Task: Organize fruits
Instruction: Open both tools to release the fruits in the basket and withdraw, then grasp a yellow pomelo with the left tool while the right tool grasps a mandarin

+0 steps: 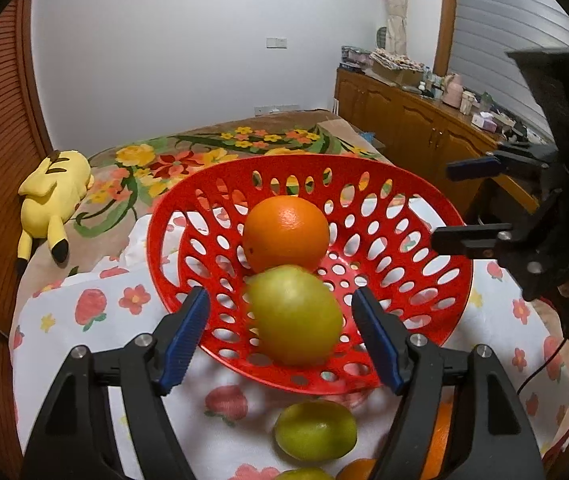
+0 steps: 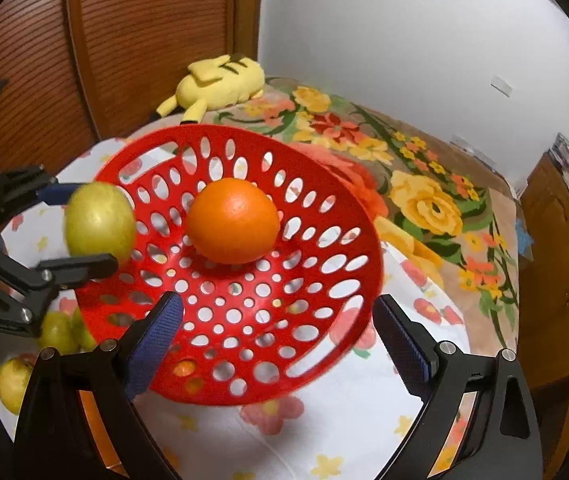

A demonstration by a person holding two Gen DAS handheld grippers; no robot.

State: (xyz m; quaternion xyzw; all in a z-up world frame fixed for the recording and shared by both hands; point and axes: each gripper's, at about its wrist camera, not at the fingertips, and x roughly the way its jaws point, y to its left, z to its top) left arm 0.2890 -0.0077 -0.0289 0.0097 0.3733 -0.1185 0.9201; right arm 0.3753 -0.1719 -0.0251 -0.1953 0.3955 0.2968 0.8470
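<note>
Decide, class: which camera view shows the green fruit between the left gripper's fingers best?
The left wrist view: the green fruit sits central and whole between the left gripper's spread fingers, above the red basket. The right wrist view shows it blurred at the side, partly hidden.

- We see a round red plastic basket [image 1: 450,236] [image 2: 348,216] with many oval holes in its wall.
- In it lies a bright orange round fruit [image 1: 286,233] [image 2: 232,220].
- We see a yellow-green round fruit [image 1: 296,316] [image 2: 99,222] and more yellow-green fruits [image 1: 316,430] [image 2: 58,330] on the cloth.
- The white cotton tablecloth [image 1: 96,312] [image 2: 348,412] has a print of red strawberries and small red and yellow flowers.
- The beige soft blanket [image 1: 188,160] [image 2: 424,184] shows big yellow, red and orange flowers with green leaves.
- The yellow plush toy [image 1: 54,196] [image 2: 220,82] has dark stripes and black tips.
- Both grippers are black with blue pads [image 1: 186,338] [image 2: 154,342].
</note>
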